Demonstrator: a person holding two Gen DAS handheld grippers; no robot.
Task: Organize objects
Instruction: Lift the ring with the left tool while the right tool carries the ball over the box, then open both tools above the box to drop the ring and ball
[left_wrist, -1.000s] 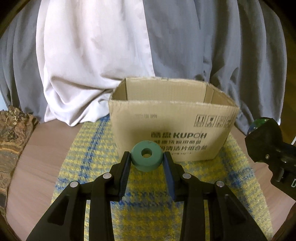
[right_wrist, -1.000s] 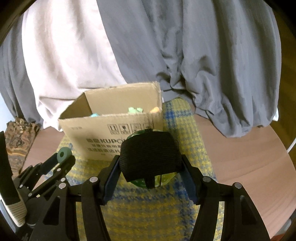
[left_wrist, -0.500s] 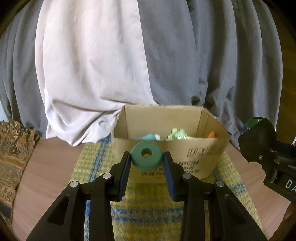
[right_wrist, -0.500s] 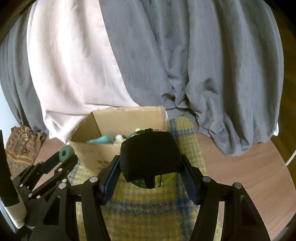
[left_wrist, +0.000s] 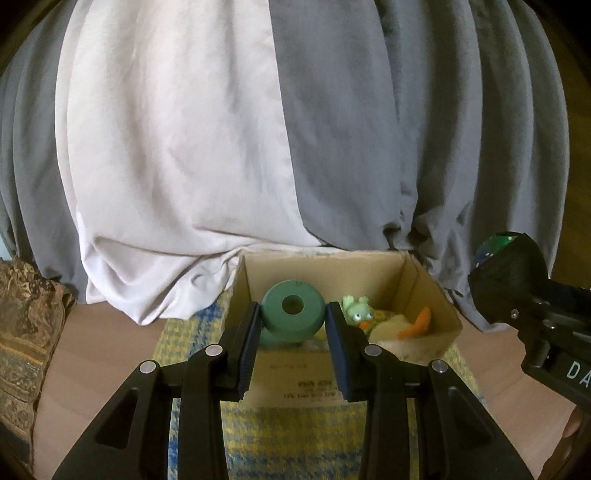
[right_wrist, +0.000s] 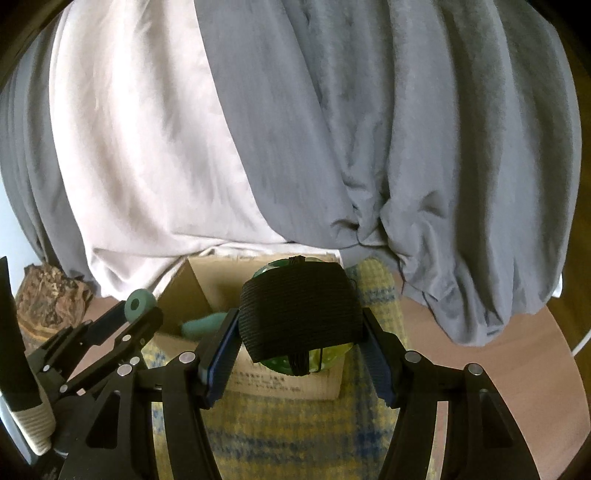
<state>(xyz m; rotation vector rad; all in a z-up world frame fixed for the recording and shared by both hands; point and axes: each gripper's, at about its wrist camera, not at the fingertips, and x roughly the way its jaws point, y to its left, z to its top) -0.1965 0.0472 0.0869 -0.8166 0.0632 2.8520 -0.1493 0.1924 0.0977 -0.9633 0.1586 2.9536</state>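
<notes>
My left gripper (left_wrist: 293, 314) is shut on a green ring (left_wrist: 293, 310) and holds it above the near wall of an open cardboard box (left_wrist: 428, 284). The ring and left gripper also show in the right wrist view (right_wrist: 138, 301). My right gripper (right_wrist: 299, 325) is shut on a green ball with a black strap (right_wrist: 299, 314), raised in front of the box (right_wrist: 192, 280). That ball also shows at the right of the left wrist view (left_wrist: 506, 266). Inside the box lie a green frog toy (left_wrist: 356, 308), an orange piece (left_wrist: 417, 323) and a teal object (right_wrist: 201, 326).
The box stands on a yellow and blue checked mat (left_wrist: 295, 439) on a round wooden table (right_wrist: 480, 354). Grey and white drapes (left_wrist: 258, 129) hang behind. A patterned brown cloth (left_wrist: 22, 332) lies at the table's left edge.
Both grippers have risen and moved towards the box with their loads. The view now looks down into the box, and the toys inside have come into sight.
</notes>
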